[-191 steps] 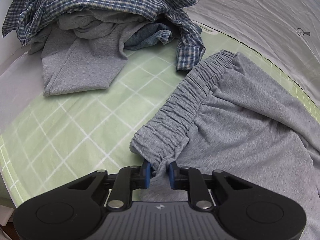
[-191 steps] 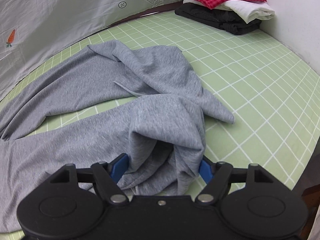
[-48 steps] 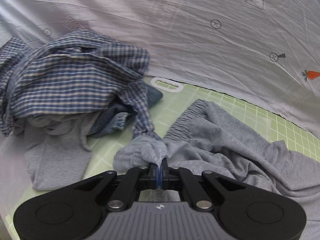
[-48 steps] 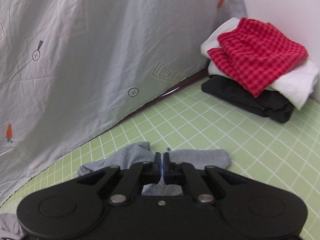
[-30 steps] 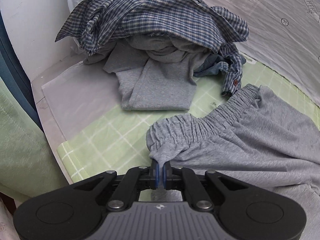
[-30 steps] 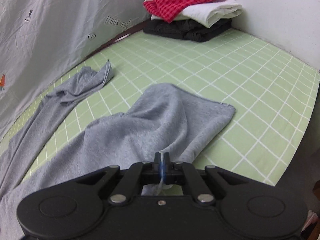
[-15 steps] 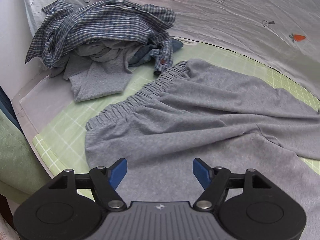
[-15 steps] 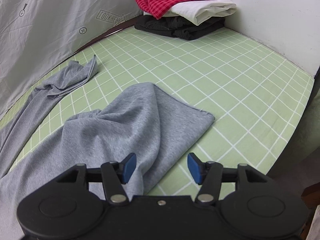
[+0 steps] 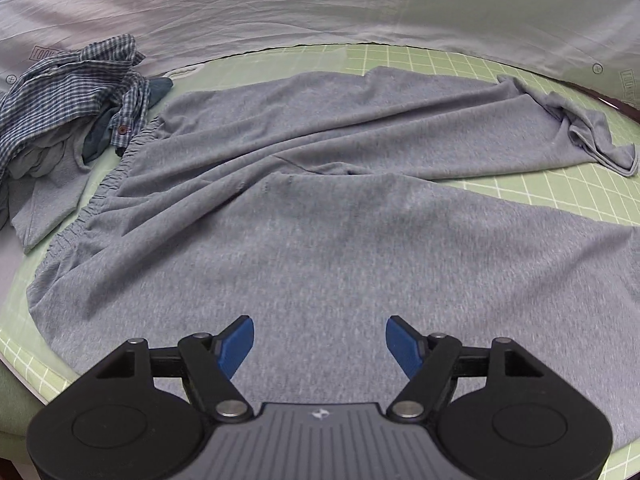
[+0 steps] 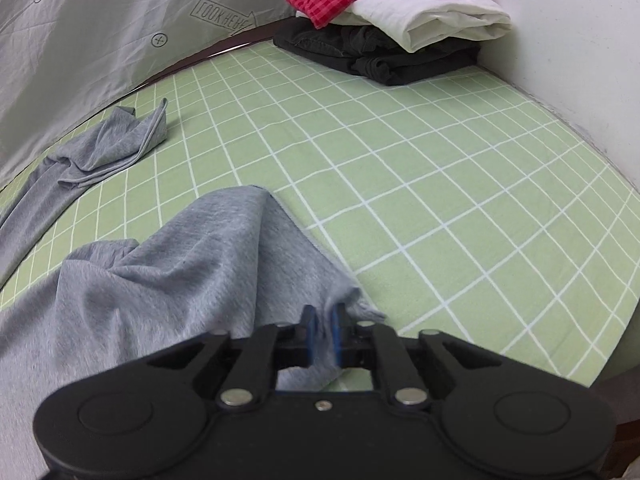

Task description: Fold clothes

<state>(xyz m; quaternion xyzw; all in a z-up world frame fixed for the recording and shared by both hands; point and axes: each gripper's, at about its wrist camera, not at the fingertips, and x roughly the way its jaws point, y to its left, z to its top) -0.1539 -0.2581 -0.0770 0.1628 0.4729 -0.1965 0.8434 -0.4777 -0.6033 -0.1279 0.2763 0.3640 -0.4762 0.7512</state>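
Note:
Grey trousers (image 9: 320, 220) lie spread flat on the green checked sheet (image 10: 440, 200), elastic waistband (image 9: 112, 176) to the left, legs running right. My left gripper (image 9: 320, 344) hovers open over the seat of the trousers with nothing between its blue pads. In the right wrist view the near leg (image 10: 180, 280) rises in a fold toward my right gripper (image 10: 323, 334), whose pads are pinched on its hem corner. The far leg's hem (image 10: 112, 148) lies crumpled near the backdrop.
A heap of unfolded clothes topped by a blue plaid shirt (image 9: 68, 84) sits at the far left. A folded stack, red check over white over black (image 10: 392, 20), stands in the far right corner by the white wall (image 10: 580, 40). A grey printed cloth (image 9: 320, 8) hangs behind.
My right gripper has gone from open to pinched on the near leg's hem. My left gripper stays open and has swung right, from the waistband to over the middle of the trousers.

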